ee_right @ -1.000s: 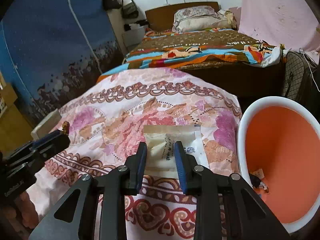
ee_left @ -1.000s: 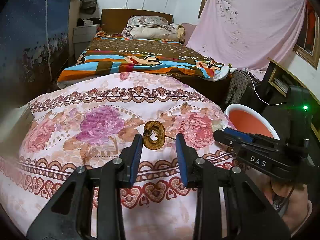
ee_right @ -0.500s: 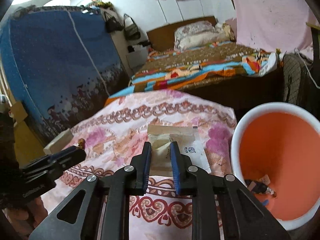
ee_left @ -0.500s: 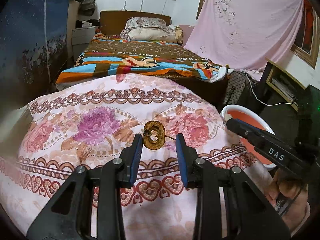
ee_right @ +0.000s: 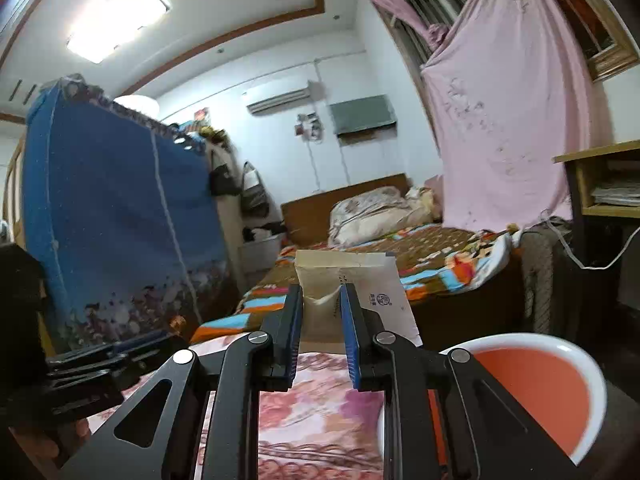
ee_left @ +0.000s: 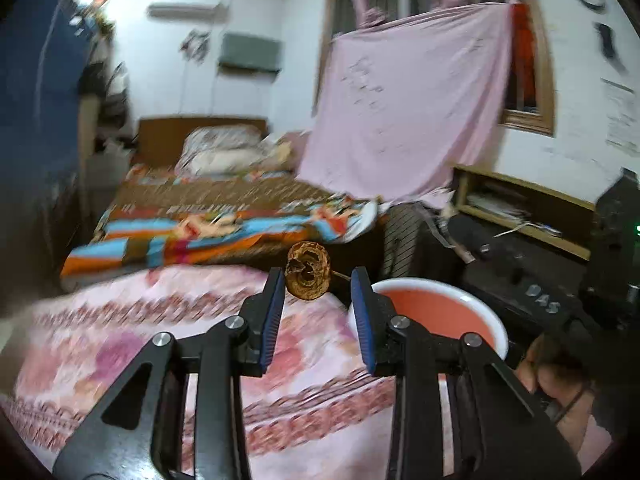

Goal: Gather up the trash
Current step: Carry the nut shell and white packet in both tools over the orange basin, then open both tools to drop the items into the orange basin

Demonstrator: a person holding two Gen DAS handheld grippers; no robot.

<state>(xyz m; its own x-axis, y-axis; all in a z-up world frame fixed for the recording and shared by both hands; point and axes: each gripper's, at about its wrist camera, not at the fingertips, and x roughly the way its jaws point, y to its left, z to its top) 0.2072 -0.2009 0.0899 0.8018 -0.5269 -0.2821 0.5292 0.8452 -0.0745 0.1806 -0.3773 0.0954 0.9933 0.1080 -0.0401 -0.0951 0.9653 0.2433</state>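
Pink floral-patterned bedspread (ee_left: 132, 344), rose and brown scroll bands across it. Round plastic bin (ee_left: 486, 316): white rim, orange inside. Dried ring-shaped fruit slice (ee_left: 308, 276), golden brown with a dark centre. Flat paper packet (ee_right: 352, 280): cream, white part with small dark print. Black gripper frames, blue finger pads (ee_right: 349, 332). Striped blanket (ee_left: 224, 236): orange, sky blue, brown. Pale pink hanging sheet (ee_left: 408, 120).

White walls (ee_right: 276, 68) carry an air conditioner (ee_right: 278, 100); a ceiling light (ee_right: 116, 20) glows. A wooden-headboard bed (ee_left: 208, 216) stands beyond, a pink sheet (ee_left: 408, 112) draping the window, beside a blue wardrobe (ee_right: 112, 208).
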